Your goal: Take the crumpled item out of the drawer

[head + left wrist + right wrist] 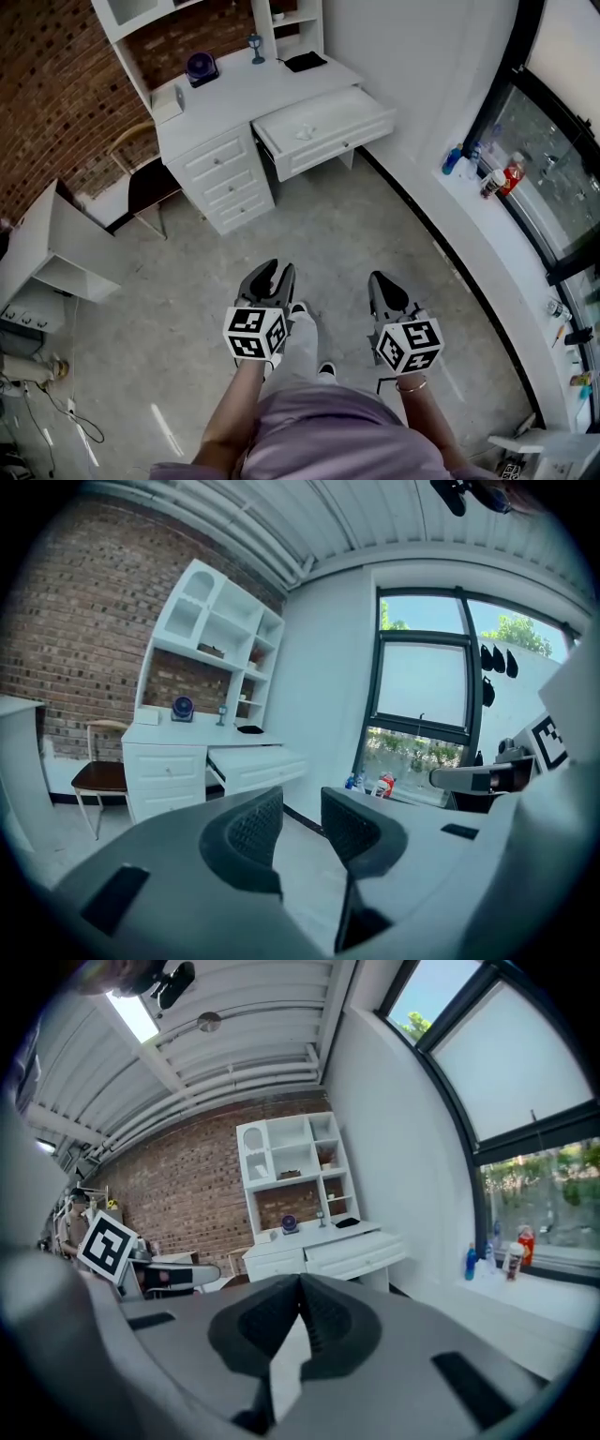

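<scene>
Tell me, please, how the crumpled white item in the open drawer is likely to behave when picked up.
The small crumpled white item looks like paper or tissue: probably very light and easily squashed. Lying loose in the open white drawer, it may slide if nudged.

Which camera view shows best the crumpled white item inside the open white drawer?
The head view: it looks down into the open white drawer, where the crumpled white item lies. Both gripper views see the drawer only from the side; the item is hidden.

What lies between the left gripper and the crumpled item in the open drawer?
In the head view, only bare floor lies between the left gripper and the drawer holding the crumpled item.
</scene>
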Tool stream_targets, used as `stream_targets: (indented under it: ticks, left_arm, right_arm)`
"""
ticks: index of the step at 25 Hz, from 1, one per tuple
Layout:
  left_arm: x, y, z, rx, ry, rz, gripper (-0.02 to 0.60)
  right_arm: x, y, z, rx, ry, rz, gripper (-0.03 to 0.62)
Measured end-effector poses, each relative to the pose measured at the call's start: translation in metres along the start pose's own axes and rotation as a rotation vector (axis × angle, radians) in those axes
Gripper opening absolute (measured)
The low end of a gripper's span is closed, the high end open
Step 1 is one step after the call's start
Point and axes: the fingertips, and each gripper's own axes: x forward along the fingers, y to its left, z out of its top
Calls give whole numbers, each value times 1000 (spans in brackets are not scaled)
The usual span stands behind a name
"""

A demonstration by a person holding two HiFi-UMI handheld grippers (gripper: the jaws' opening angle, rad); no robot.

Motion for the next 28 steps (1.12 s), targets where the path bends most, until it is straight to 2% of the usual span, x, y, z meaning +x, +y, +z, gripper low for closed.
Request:
stream_targets:
  ticks: [6,15,28]
  left_arm:
    - [45,33,13,-7,3,8,130]
    - [121,106,50,-32,-4,29,135]
    - [212,192,105,-16,-21,7,147]
  right_arm:
    - [47,-12,11,-2,8,-7,3]
    - [150,-29,45,-14,18,-20,3]
    - [271,-39,83,-17,16,-69,3]
